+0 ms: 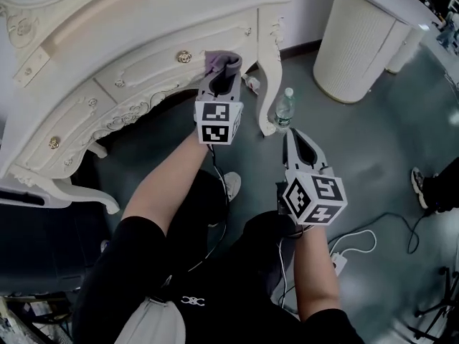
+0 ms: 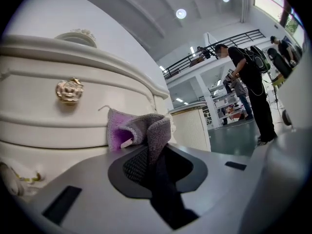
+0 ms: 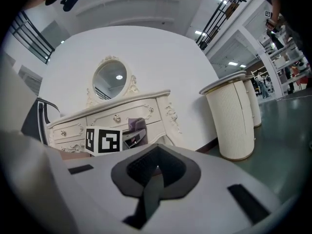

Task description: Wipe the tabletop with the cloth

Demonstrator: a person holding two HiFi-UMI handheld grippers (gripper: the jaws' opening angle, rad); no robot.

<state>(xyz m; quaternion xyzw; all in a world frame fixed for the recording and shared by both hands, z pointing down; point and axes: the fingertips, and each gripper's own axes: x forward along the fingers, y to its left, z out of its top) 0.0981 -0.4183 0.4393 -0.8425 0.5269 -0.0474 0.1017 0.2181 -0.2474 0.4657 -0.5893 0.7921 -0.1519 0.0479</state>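
A purple and grey cloth [image 1: 217, 61] is clamped in my left gripper [image 1: 228, 69], which is shut on it. It hangs in front of the drawer front of an ornate white dressing table [image 1: 107, 20], below the tabletop. In the left gripper view the cloth [image 2: 141, 132] bunches up out of the left gripper [image 2: 156, 147], beside a gold drawer knob [image 2: 69, 90]. My right gripper [image 1: 296, 143] is shut and holds nothing, low over the floor to the right. In its own view the right gripper [image 3: 155, 172] faces the dressing table [image 3: 117, 112] and the cloth [image 3: 137, 130].
A plastic water bottle [image 1: 285, 109] stands on the floor by the table's curved leg [image 1: 267, 63]. A white ribbed cylinder [image 1: 356, 38] stands at the back right. Cables and a power strip [image 1: 337, 262] lie on the floor. A person [image 2: 249, 82] stands far off.
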